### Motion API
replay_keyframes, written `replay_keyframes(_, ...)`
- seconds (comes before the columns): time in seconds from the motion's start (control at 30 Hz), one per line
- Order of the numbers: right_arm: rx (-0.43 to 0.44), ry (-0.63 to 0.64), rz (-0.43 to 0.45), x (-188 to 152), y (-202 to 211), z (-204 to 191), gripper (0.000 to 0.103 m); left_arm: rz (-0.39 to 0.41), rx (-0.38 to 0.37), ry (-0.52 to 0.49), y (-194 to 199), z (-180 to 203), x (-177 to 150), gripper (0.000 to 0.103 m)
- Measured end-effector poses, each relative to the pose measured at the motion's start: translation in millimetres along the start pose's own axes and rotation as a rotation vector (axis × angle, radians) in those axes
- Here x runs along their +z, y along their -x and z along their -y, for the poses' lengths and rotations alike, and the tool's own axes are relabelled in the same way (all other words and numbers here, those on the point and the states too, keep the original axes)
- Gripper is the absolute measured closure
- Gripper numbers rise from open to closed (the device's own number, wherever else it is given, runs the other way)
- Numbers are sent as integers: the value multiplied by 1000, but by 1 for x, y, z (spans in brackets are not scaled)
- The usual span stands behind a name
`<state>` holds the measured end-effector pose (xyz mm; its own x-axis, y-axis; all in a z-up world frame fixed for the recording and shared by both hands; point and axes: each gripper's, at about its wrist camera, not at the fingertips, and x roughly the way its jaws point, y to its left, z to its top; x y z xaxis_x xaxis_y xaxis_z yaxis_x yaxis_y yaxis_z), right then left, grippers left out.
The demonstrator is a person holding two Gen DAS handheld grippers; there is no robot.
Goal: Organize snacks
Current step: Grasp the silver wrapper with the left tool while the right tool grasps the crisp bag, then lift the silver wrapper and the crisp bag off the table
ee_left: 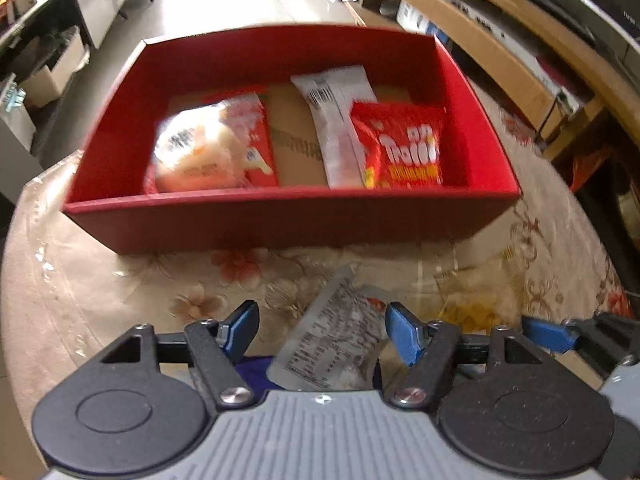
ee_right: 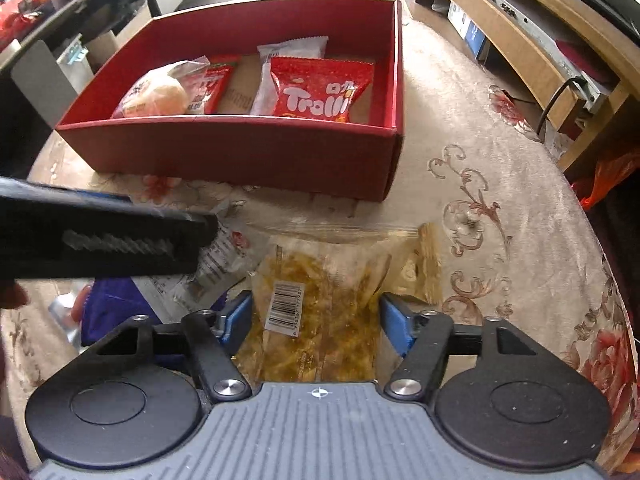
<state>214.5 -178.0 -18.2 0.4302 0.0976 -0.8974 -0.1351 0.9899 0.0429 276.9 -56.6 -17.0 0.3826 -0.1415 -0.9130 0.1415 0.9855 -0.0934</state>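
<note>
Open red rectangular cardboard box (ee_right: 240,152) on the floral tablecloth, brown cardboard floor showing between packets. Inside at left: round pale bun in clear plastic wrap (ee_right: 160,96), resting partly over a flat red packet (ee_right: 216,80). Inside at right: long white plastic packet with a barcode (ee_left: 332,120), lying lengthwise, its near right edge overlapped by a red Trolli candy bag (ee_right: 320,88) face up. Outside the box, near its front wall: clear bag of yellow-amber snack pieces with a white barcode sticker (ee_right: 320,300), lying flat. Just beside it to the left: white printed packet (ee_left: 336,340), back side up, tilted, partly over something purple.
</note>
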Motion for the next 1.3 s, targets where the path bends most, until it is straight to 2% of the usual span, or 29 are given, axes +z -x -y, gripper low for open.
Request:
replay_keyframes(0.3, -12, -42, 7, -2, 11, 31, 34, -56, 8, -49, -22, 15, -5, 33)
replay_keyframes(0.47, -8, -54, -7, -2, 8, 37, 34, -34, 38, -94, -25, 24, -6, 33)
replay_keyframes(0.6, -7, -48, -17, -3, 4, 37, 32, -19, 33, -100, -22, 24, -8, 46)
replay_keyframes(0.7, -5, -48, -20, -4, 2, 38, 31, -18, 18, -89, -17, 21, -9, 51)
replay_keyframes(0.83, -14, -50, -38, -6, -3, 41, 23, -9, 6, -85, -10, 19, -11, 56)
replay_keyframes(1.03, -20, -50, -49, -10, -8, 38, 22, -39, -1, -74, -15, 19, -12, 49)
replay_keyframes(1.1, -21, -45, -52, -9, -8, 39, 21, -36, -6, -77, -18, 21, -12, 39)
replay_keyframes(1.13, -20, -42, -54, -8, -8, 39, 21, -35, -4, -82, -19, 23, -12, 37)
replay_keyframes(1.23, -19, -48, -50, -8, -7, 43, 21, -14, 34, -114, -22, 31, -14, 37)
replay_keyframes(1.27, -20, -51, -48, -8, -7, 44, 22, -10, 43, -115, -22, 32, -15, 40)
replay_keyframes(1.3, -22, -47, -46, -8, -6, 44, 23, 0, 51, -123, -21, 33, -16, 48)
